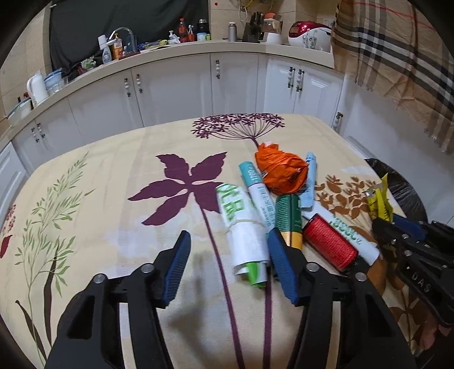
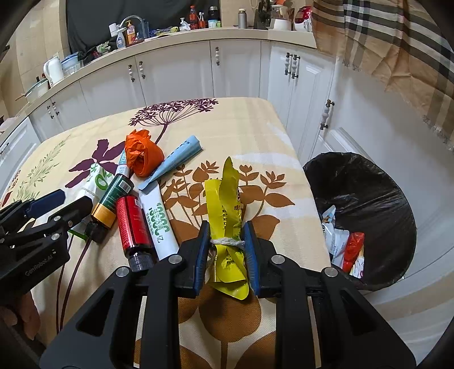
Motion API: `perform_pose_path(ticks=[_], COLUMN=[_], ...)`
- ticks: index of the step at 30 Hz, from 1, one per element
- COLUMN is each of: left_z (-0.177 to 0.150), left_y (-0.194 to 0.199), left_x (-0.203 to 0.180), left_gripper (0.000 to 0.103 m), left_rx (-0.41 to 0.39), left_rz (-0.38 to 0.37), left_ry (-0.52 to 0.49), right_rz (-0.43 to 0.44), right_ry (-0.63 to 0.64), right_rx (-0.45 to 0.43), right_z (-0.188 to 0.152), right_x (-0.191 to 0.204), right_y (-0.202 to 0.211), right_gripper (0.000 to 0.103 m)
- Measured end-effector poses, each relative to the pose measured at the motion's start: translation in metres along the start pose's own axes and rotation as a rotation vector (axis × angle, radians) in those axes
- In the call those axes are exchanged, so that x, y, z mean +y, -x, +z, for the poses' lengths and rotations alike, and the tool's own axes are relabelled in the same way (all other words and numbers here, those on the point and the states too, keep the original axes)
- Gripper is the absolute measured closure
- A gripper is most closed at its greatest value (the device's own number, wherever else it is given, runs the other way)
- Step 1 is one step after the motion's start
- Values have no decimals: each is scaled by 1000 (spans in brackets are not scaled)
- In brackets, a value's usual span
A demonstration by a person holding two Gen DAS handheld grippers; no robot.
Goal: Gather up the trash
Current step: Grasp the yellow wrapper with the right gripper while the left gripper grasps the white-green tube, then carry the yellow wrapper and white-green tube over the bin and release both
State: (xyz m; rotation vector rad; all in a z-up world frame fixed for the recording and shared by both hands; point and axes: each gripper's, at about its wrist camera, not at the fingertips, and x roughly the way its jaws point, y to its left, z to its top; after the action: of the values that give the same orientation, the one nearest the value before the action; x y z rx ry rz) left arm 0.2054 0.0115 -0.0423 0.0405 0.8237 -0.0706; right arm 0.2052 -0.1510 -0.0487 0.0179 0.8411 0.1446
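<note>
Right gripper [image 2: 226, 231] clenched on yellow wrapper [image 2: 225, 215] at string-tied waist, over table [image 2: 255, 136] edge. Lift clear, carry over bin [image 2: 366, 181], then release. Left gripper [image 1: 229, 249] open, empty, beside white roll [image 1: 244, 224].

Home kitchen: white cabinets [image 1: 176, 88], countertop [image 1: 198, 48] with faucet [image 1: 124, 32], rice cooker [image 1: 309, 31], knife block [image 1: 254, 27], kettle [image 1: 37, 88].

Bright, sharp, fisheye-warped edges, soft shadows.
</note>
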Motion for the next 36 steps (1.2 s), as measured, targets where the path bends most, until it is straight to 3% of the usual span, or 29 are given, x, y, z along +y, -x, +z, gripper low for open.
perform_pose_path(ticks=[2,10,15,25,36], left_z=[2,-2,-3,-7,7], left_y=[1,-10,-7,18,40], left_x=[0,3,7,9,-20], left_gripper=[48,75,76,77,77], left_rx=[-9,34,20,-46,-119], left_rz=[-7,-51,-68,-28,-51], left_ry=[2,14,28,26,-22], right_rz=[0,1,4,-10,-65], right_ry=[0,0,1,4,-32], right_rx=[0,0,-9,-69,-134], right_z=[0,0,0,-2,3], right_x=[0,0,2,4,-21], right_y=[0,0,1,17,37], right_gripper=[79,79,79,79,79])
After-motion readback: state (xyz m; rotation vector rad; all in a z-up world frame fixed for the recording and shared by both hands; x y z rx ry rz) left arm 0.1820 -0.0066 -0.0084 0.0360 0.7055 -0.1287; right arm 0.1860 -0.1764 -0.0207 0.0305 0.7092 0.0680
